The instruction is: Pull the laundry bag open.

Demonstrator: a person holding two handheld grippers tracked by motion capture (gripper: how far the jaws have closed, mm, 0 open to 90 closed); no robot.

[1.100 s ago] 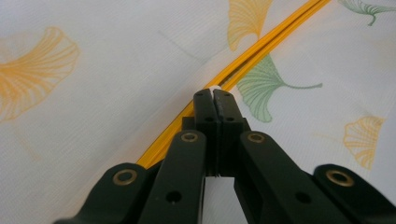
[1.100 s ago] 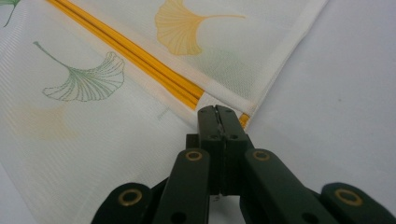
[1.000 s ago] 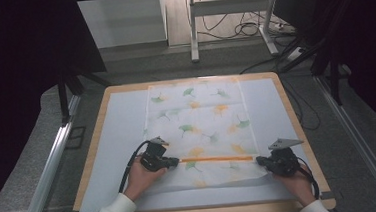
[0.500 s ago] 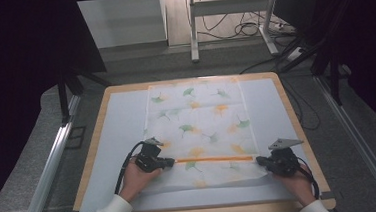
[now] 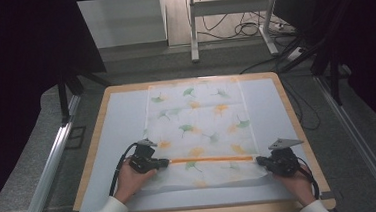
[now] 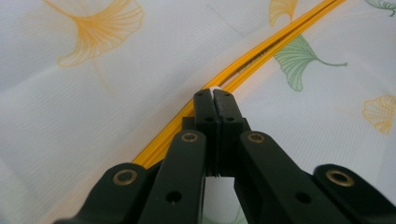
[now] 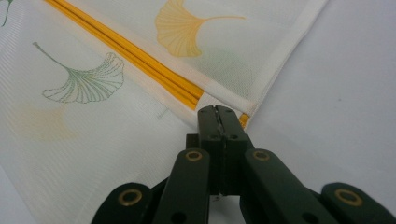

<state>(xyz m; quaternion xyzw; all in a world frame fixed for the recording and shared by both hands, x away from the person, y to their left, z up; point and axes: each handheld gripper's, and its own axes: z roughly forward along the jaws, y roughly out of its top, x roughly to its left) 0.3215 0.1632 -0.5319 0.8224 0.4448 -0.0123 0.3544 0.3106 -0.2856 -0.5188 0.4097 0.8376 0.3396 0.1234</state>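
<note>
A white cloth [image 5: 202,120] printed with green and orange ginkgo leaves lies flat on the board, with an orange stripe [image 5: 212,159] running across its near part. My left gripper [image 5: 165,162] is at the stripe's left end. In the left gripper view its jaws [image 6: 214,95] are shut, with a bit of white fabric between the tips and the orange stripe [image 6: 261,46] running away from them. My right gripper [image 5: 259,161] is at the stripe's right end. There its jaws [image 7: 217,111] are shut on the cloth's corner, where the orange stripe [image 7: 140,58] ends.
The cloth rests on a pale blue-white mat [image 5: 122,125] in a wooden-rimmed board [image 5: 93,147]. A metal rail [image 5: 50,166] runs along the left and another at the right. A stand and cables [image 5: 241,29] are on the floor beyond the board.
My left gripper has shifted a little to the left, and the visible orange stripe has grown longer on that side. The right gripper has stayed in place.
</note>
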